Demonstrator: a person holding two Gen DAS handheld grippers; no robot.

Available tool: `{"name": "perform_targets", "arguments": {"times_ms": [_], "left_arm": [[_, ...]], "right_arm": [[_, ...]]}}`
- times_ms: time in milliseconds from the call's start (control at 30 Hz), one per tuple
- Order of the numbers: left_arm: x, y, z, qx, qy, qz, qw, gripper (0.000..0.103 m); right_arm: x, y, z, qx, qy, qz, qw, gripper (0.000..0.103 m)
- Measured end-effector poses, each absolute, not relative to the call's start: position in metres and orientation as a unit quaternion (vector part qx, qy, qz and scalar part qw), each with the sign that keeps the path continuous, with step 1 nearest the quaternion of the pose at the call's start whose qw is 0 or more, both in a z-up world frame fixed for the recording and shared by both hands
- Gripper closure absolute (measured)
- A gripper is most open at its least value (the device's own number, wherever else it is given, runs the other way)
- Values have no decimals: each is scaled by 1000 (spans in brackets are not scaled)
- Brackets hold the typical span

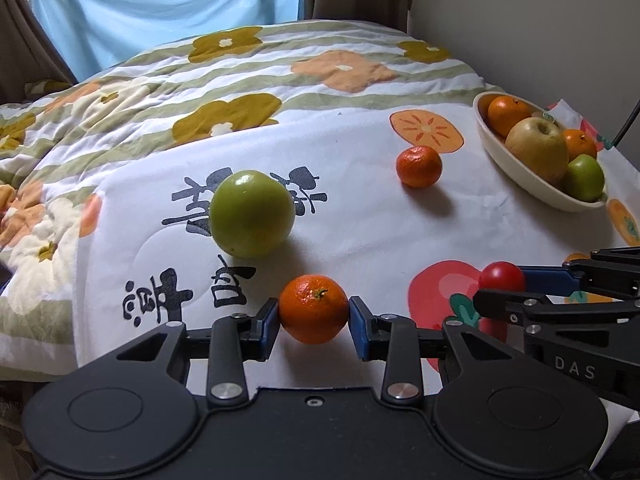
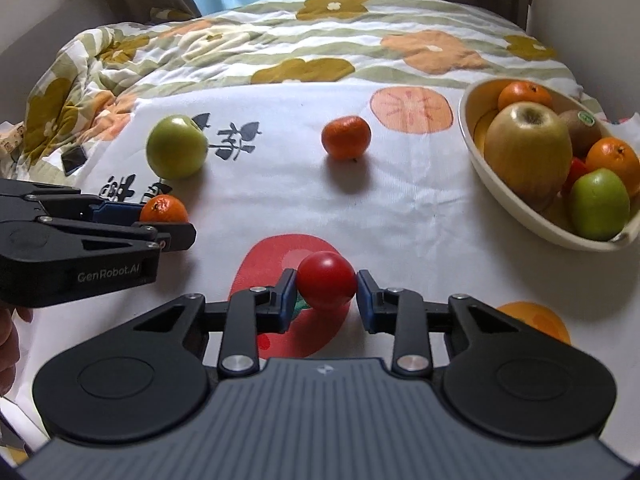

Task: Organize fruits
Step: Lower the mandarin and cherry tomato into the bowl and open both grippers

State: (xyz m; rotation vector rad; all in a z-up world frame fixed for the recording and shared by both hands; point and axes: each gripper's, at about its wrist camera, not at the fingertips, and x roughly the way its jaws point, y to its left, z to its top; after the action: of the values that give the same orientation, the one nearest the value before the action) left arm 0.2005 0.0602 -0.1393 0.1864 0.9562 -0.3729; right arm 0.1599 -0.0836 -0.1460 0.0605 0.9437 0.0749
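Observation:
My left gripper [image 1: 314, 316] is shut on an orange mandarin [image 1: 313, 307], low over the white cloth; the mandarin also shows in the right wrist view [image 2: 164, 209]. My right gripper [image 2: 326, 292] is shut on a small red tomato [image 2: 326, 280], which also shows in the left wrist view [image 1: 502, 276]. A green apple [image 1: 252, 214] [image 2: 176, 146] and another mandarin [image 1: 419, 167] [image 2: 346, 137] lie loose on the cloth. A cream bowl [image 1: 516, 168] [image 2: 520, 216] at the right holds a yellow apple, mandarins, a kiwi and a green fruit.
The white printed cloth [image 2: 400, 200] lies over a flowered quilt [image 2: 280, 40] on a bed. A wall runs along the right side and curtains hang at the back. A dark phone-like object [image 2: 74, 159] lies on the quilt at the left.

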Motion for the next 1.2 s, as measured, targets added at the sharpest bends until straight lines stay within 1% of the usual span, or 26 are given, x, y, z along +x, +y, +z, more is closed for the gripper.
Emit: {"name": "perform_targets", "arguments": {"times_ms": [333, 567, 833, 1200], "left_arm": [[176, 49, -107, 67, 437, -162, 882, 63], [156, 24, -80, 61, 416, -163, 892, 63], [138, -23, -54, 46, 395, -164, 903, 63], [131, -109, -39, 34, 380, -168, 909, 63]], "right_arm": [[148, -98, -120, 33, 434, 57, 899, 56], [134, -128, -95, 44, 418, 61, 905, 56], [117, -180, -70, 46, 403, 62, 912, 56], [116, -270, -46, 46, 384, 69, 920, 56]]}}
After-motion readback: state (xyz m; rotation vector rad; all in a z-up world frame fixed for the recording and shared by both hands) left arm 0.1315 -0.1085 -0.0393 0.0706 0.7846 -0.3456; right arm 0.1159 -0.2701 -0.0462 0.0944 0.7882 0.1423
